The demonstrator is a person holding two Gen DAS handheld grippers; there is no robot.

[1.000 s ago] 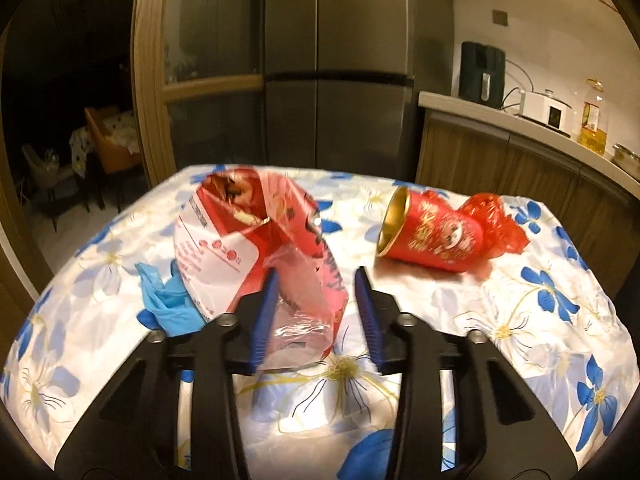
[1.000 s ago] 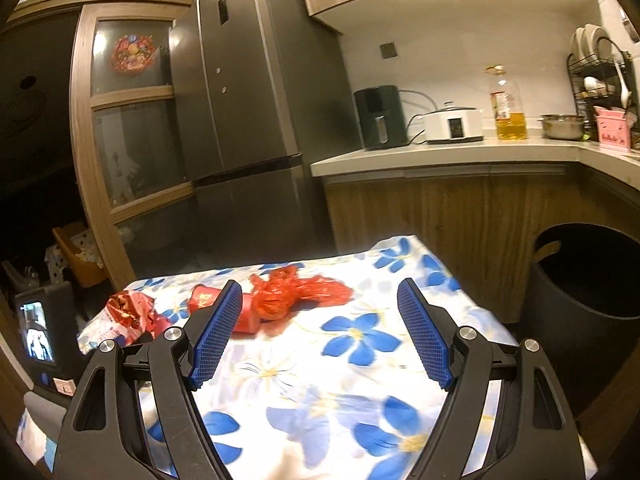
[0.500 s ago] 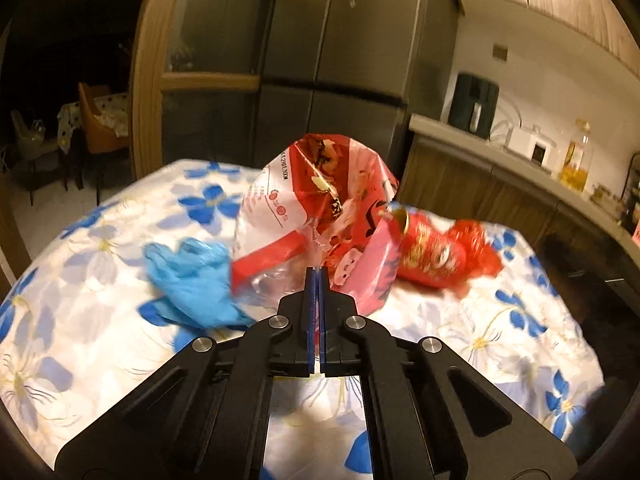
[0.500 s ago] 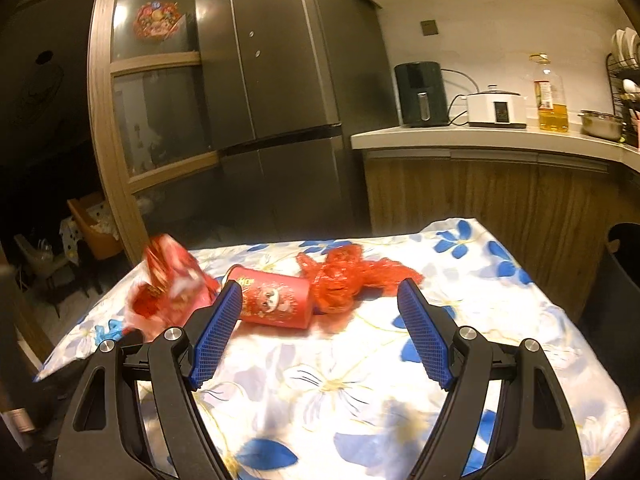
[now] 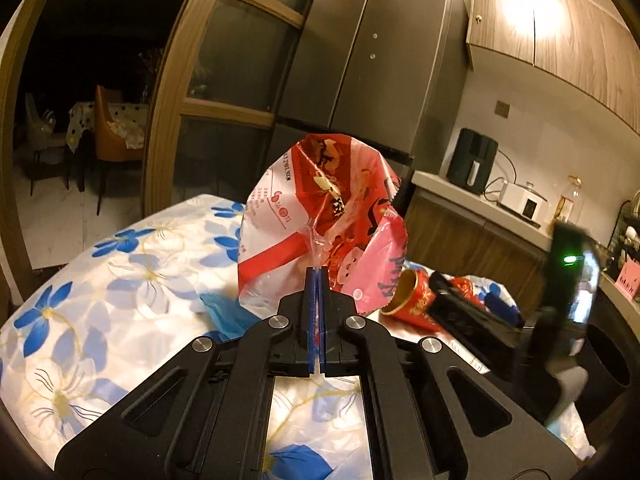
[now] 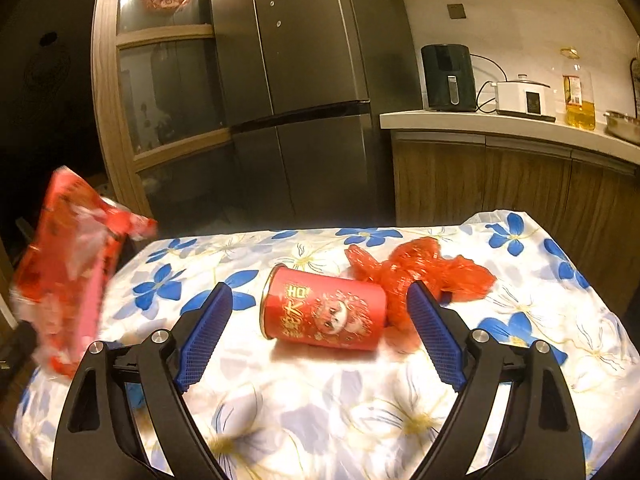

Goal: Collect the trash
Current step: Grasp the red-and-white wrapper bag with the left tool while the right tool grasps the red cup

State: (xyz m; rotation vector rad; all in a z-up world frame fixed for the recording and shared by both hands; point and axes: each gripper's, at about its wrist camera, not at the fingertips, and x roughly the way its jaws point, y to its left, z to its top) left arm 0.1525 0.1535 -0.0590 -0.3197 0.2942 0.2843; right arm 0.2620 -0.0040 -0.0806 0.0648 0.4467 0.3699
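Red stuff, three pieces: one snack bag (image 5: 320, 220) pinched in the left gripper (image 5: 317, 280), right gripper (image 6: 320, 322) wide around one can (image 6: 324, 312), one crumpled bag (image 6: 420, 272) far right.

Left wrist view looked from low over the floral table (image 5: 120, 264), close, toward the fridge (image 5: 372, 60), right wrist view faced that fridge (image 6: 300, 60) from the table's near edge, both shared the red can (image 6: 324, 312).

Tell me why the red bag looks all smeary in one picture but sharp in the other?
In the right wrist view the snack bag is smeared by motion blur at the frame's left edge; in the left wrist view it looks sharp, pinched in the left gripper, while the right gripper blurs instead.
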